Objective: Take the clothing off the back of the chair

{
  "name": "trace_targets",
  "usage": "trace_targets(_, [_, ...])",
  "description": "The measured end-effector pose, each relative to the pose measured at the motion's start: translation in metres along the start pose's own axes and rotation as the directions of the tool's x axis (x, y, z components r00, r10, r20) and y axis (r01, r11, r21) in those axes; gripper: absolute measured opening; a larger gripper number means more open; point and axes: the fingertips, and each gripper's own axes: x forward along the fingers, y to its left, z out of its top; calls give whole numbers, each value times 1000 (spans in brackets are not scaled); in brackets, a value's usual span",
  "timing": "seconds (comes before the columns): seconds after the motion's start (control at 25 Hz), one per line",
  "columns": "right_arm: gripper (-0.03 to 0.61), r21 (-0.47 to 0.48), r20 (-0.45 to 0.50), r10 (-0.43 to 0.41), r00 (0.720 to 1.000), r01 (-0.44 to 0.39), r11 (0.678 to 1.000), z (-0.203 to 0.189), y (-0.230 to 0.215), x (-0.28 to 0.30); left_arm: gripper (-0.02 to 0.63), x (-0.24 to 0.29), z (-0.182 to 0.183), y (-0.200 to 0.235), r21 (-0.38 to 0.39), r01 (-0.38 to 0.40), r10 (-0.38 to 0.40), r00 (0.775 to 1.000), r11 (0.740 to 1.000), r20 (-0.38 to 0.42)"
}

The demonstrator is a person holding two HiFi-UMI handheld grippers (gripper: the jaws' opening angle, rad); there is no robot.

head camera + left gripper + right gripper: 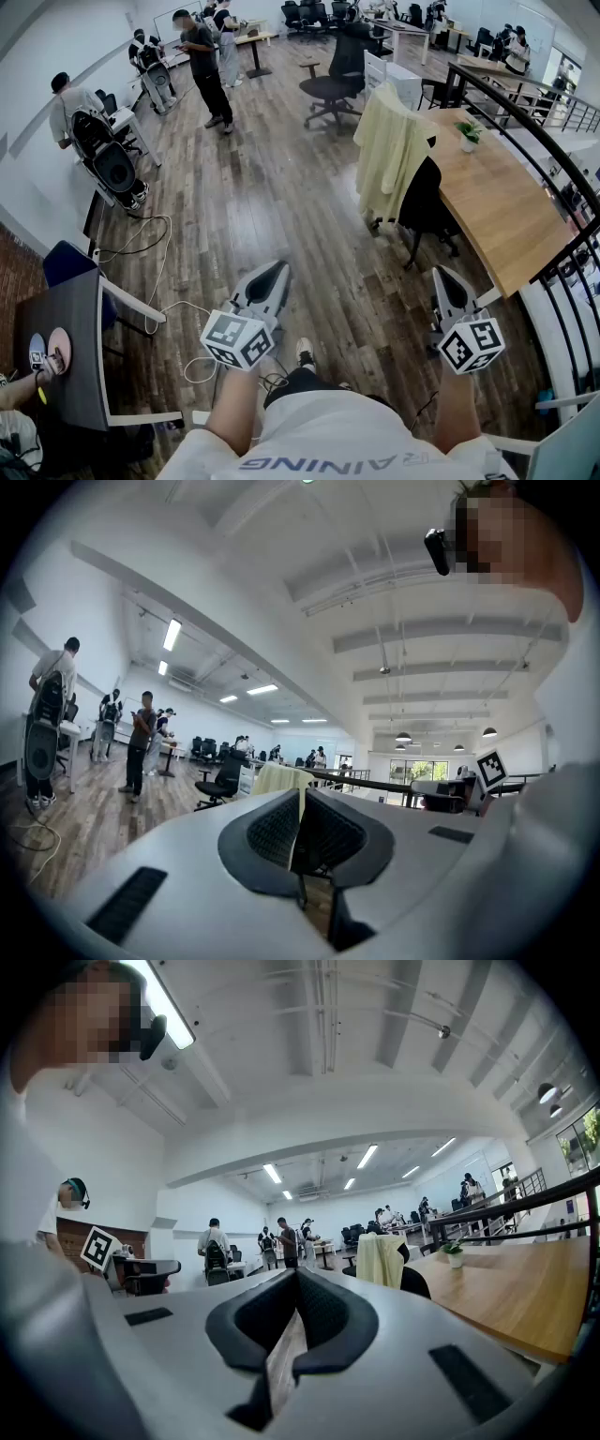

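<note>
The pale yellow clothing (389, 150) hangs draped over the back of a black chair (429, 202). It covers the backrest from the top edge down, and its loose hem falls on the side that faces the open floor. The chair is drawn up to the long wooden bench (502, 220) by the railing. With its seat turned toward the bench, its back and the garment are presented to me rather than tucked away. A small potted plant (469, 134) stands on the bench just past the chair, clear of the cloth.

The wooden floor (281, 206) lies between me and the chair, and I am well apart from it. I hold my left gripper (275, 272) and my right gripper (442, 277) level in front of me, side by side, both aimed roughly at the chair. On each one the jaws are closed together with nothing caught between the pads.

I judge the task is only at the approach. I would need to walk up, part one pair of jaws and pinch the cloth near the top of the backrest, so it lifts off rather than drags the chair. Other people (202, 66) work farther down the room, away from my path.
</note>
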Motion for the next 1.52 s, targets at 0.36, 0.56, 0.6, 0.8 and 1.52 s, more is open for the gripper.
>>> trace_targets(0.36, [23,3,-16,-5,1000,5,1000,-8,-4,0,48,6,-8,-2,-3,9,-9,1000,1000,-6])
trace_targets(0.56, [23,21,1,5,1000,-5,1000,-9,-5,6,48,5,-9,1,-4,0,0,1000,1000,-4])
trace_targets(0.6, [23,30,7,7,1000,-7,1000,-9,-6,7,48,5,-9,2,-4,-4,4,1000,1000,-3])
trace_targets(0.8, [23,40,-4,15,1000,-15,999,-8,0,13,48,1,-8,9,-13,-14,14,1000,1000,-2])
trace_targets(1.52, [23,69,-50,2,999,1,998,-21,-12,60,48,29,-14,48,-27,-14,13,999,1000,-37])
